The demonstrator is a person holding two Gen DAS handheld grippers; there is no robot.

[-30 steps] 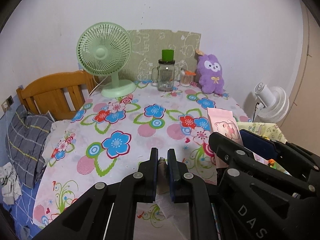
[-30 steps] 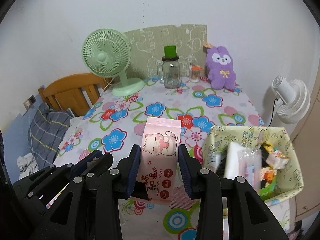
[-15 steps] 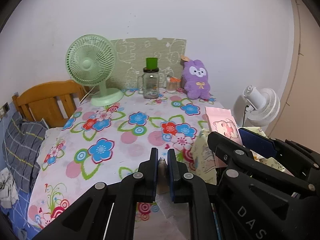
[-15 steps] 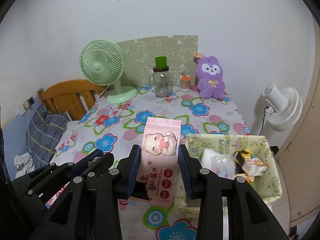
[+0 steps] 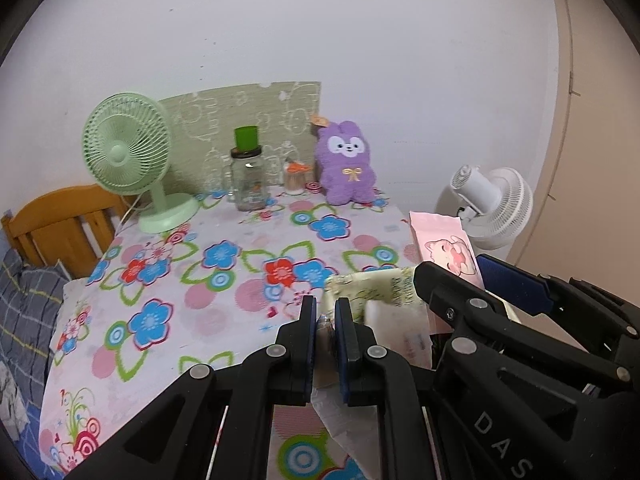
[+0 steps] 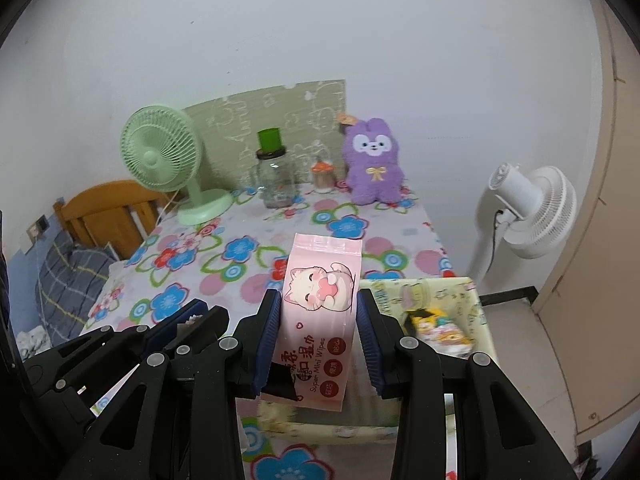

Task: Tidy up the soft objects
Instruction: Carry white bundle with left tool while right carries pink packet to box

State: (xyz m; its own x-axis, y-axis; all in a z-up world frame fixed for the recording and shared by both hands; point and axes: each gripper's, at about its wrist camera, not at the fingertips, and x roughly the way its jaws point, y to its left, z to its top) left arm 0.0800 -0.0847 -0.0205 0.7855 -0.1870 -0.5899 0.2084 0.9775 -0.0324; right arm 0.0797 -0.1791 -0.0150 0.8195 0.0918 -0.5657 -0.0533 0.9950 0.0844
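The right tool (image 6: 316, 316) grips a pink pack of wet wipes (image 6: 320, 312) by its two long sides, holding it upright with the cartoon cat facing the camera. The pack hangs above the near left corner of a yellow-green fabric basket (image 6: 472, 300), which sits at the near right of the surface (image 6: 248, 276) under its flowered cloth. Inside the basket lie several small packets, blurred here.

The left tool (image 5: 322, 320) is just left of the right one, its jaws almost together and pinching the thin edge of a clear plastic wrapper (image 5: 344, 420) that hangs below them. In the left wrist view the basket's rim (image 5: 372, 284) shows just beyond its tips, with a white packet (image 5: 396, 328) inside.

At the far edge of the surface, against a green patterned board, stand a green desk fan (image 6: 168, 160) on the left, a glass jar with a green cap (image 6: 276, 176) in the middle, a small orange-topped jar (image 6: 323, 176), and a purple plush rabbit (image 6: 372, 164) on the right. A white floor fan (image 6: 532, 208) stands off the surface to the right. A wooden bed frame (image 6: 108, 208) lies to the left.
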